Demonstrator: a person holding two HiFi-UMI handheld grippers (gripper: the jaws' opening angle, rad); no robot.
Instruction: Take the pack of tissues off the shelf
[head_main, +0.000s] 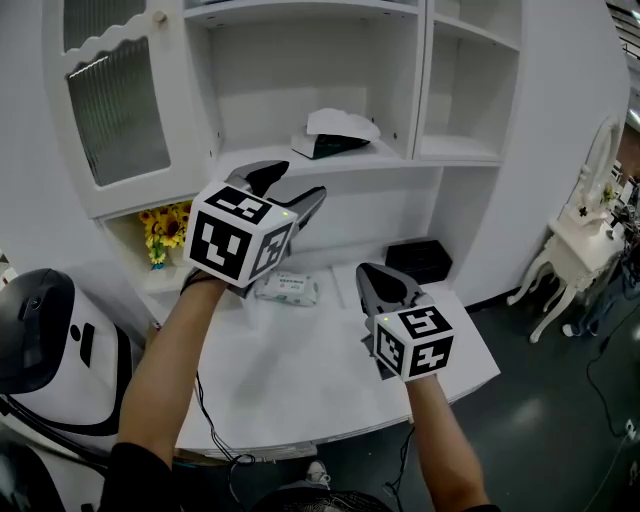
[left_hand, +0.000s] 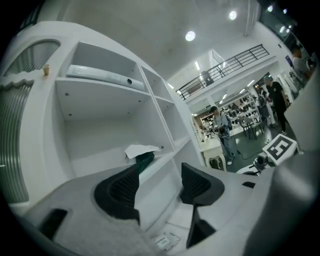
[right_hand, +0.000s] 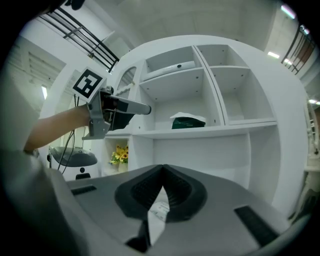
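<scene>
The pack of tissues (head_main: 335, 135) is dark green with a white sheet sticking out of its top, and it lies on the middle shelf (head_main: 300, 165) of the white unit. My left gripper (head_main: 290, 190) is raised in front of that shelf, below and to the left of the pack, open and holding nothing. In the left gripper view the pack (left_hand: 142, 155) shows just above the gap of the left gripper (left_hand: 160, 175). My right gripper (head_main: 368, 272) hovers low over the counter, shut with nothing in it. From the right gripper (right_hand: 161, 172) the pack (right_hand: 187, 121) is far off and higher up.
A flat white wipes pack (head_main: 288, 289) lies on the counter (head_main: 300, 380) under the left gripper. A black box (head_main: 418, 258) sits at the counter's back right. Yellow flowers (head_main: 160, 225) stand in a low niche at the left. A white dressing table (head_main: 580, 225) stands at the right.
</scene>
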